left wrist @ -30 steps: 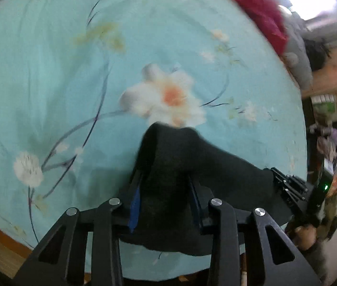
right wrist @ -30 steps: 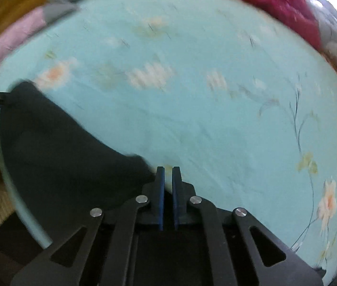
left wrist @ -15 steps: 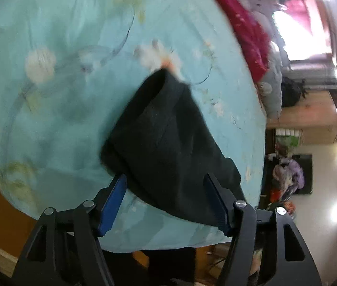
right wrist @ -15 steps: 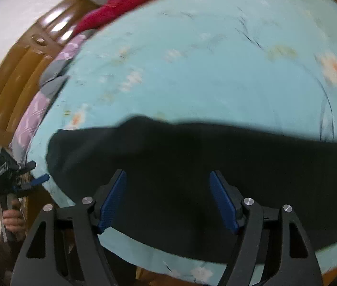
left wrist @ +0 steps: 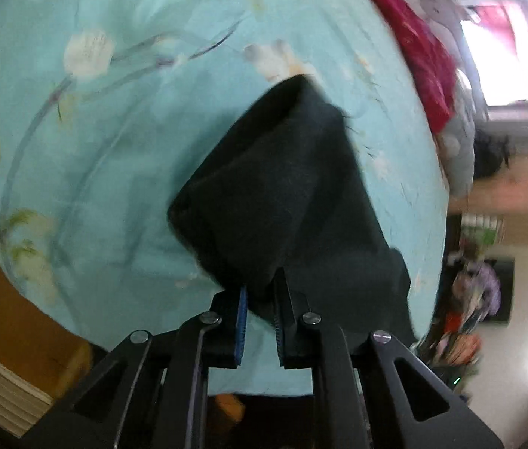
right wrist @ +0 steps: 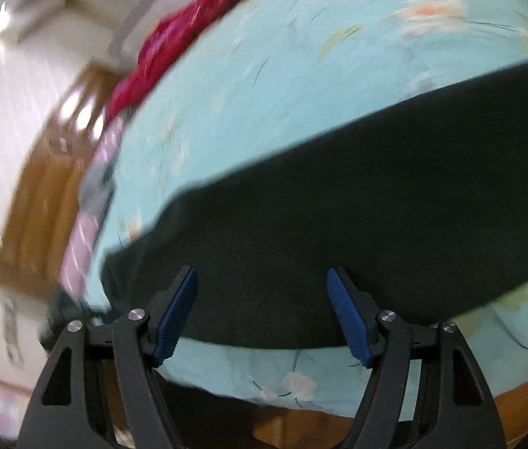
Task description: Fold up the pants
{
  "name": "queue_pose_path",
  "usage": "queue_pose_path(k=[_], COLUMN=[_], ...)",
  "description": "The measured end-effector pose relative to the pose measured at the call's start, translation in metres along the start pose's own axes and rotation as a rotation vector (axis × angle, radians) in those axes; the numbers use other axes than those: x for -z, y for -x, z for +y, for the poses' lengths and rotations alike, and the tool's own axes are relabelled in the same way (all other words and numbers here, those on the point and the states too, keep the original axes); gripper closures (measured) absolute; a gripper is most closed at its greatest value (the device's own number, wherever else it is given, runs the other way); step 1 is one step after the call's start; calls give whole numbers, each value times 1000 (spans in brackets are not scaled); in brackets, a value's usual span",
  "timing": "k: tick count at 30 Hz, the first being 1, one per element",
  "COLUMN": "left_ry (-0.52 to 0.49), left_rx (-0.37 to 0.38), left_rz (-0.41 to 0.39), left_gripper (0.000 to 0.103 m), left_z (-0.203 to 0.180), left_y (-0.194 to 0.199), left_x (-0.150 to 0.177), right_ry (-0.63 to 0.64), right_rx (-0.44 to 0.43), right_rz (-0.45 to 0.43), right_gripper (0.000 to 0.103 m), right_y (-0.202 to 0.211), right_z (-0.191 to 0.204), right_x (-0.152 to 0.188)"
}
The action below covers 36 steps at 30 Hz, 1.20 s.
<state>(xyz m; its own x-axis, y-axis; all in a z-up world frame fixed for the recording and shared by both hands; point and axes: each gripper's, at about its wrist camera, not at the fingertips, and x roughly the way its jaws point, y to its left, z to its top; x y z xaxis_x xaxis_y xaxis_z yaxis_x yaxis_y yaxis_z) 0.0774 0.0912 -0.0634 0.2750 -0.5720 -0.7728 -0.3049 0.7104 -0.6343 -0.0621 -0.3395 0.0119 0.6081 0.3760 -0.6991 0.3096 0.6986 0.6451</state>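
Between the blue pads of my left gripper (left wrist: 260, 312) a bunched edge of the dark pants (left wrist: 282, 194) is pinched — the jaws are nearly together, with only the cloth's thickness between them. My right gripper (right wrist: 262, 310) is spread wide and holds nothing; it hangs just above the long dark band of the pants (right wrist: 357, 232), which lies flat across the turquoise floral bedsheet (left wrist: 95, 131). To fold well, I judge I should close the right gripper on the near edge, level with the left, then carry both over together — keeping the cloth taut so the layers land square. Beyond lies a red blanket (right wrist: 174, 41).
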Motion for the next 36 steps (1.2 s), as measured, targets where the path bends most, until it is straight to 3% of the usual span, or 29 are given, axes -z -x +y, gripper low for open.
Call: queue_pose_path(k=[2,4,5,6,9,11,15,17,19,22,24,26,27,29,30,33,36], left_ry=[-110,-210,-223,-227,-194,-153,-173,-197,-198,-167,-157,-183,-202,-193,-169,-148,-230], left_rx=[-22,-47,-57,-74,-88,-105,-211,-242,-259,-265,-239,-255,-280,-371,-378,-341,-350], left_rz=[-30,-91,-117,-159,-153,-106,-107,-119,-121,-102,-98,-107,-108,-104,-93,-97,-117], left_gripper=[88,72,55,48,46,47,46,43,42,49,50,50,50,50,49,51,59], left_z=[-13,-26,-30,-33,-38,-35,-33,-39,-40,-43,-50,-53,-53,-45,-39,-37,-53], left_y=[13,34,42,47,39,23,2,-2,-4,-3,2,5,1,-15,-20,-12,8], left_x=[1,1,-1,-7,-23,-31,-28,-27,-27,-27,-23,-21,-21,-25,-26,-26,-17], right_ry=[-83,-195,-258,-291,-388,-438,-420,-417,-418,-383,-373,-291,-241,-252,-254,-297,-345], right_rx=[14,74,116,142,214,170,113,99,92,161,162,187,237,293,316,270,206], right_rz=[-108,-243,-305,-339,-466,-495,-476,-451,-416,-390,-396,-443,-424,-351,-317,-376,-398], right_gripper=[31,31,31,31,31,30,38,51,74,91,96,96,96,96,97,95,88], right_y=[29,72,96,109,151,156,143,130,118,105,114,133,135,122,110,117,134], right_z=[-25,-66,-90,-103,-144,-159,-163,-167,-173,-176,-173,-160,-158,-169,-176,-180,-184], right_x=[-8,-17,-21,-22,-17,-10,-8,-10,-12,-16,-20,-23,-27,-31,-31,-24,-16])
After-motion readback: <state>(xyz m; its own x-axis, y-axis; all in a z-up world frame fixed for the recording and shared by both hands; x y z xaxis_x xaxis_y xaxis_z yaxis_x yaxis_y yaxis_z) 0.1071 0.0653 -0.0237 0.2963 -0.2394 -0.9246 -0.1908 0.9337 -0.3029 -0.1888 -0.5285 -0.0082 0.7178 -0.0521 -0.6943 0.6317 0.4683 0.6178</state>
